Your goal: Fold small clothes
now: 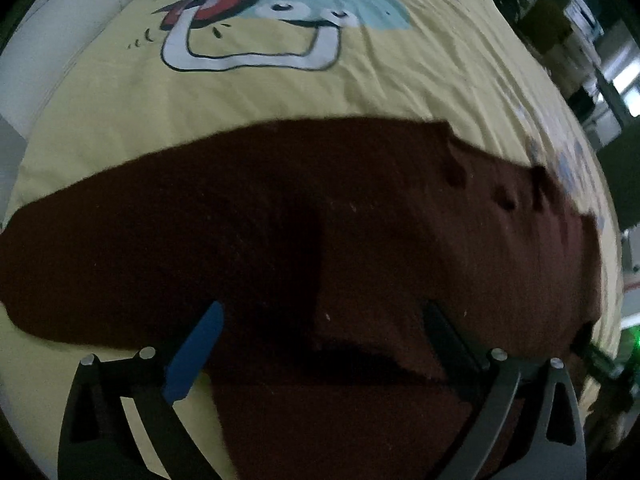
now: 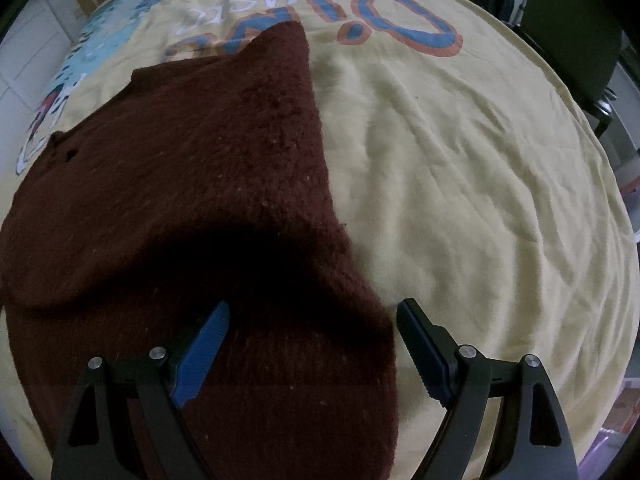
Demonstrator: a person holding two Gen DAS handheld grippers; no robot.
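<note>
A dark maroon knitted garment (image 1: 304, 232) lies spread on a yellow printed sheet (image 1: 280, 92). It has a raised fold across its lower part and several small holes near its right edge. My left gripper (image 1: 322, 312) is open just above the garment, with a fold of cloth between its jaws. In the right wrist view the same garment (image 2: 192, 184) lies left of centre, one part folded over toward me. My right gripper (image 2: 314, 312) is open, its jaws either side of the garment's right edge near the hem.
The yellow sheet (image 2: 460, 200) carries a cartoon print and large blue-and-orange lettering (image 2: 404, 28). Bare wrinkled sheet lies right of the garment. Dark furniture and shelves (image 1: 580, 52) stand beyond the sheet's far right edge.
</note>
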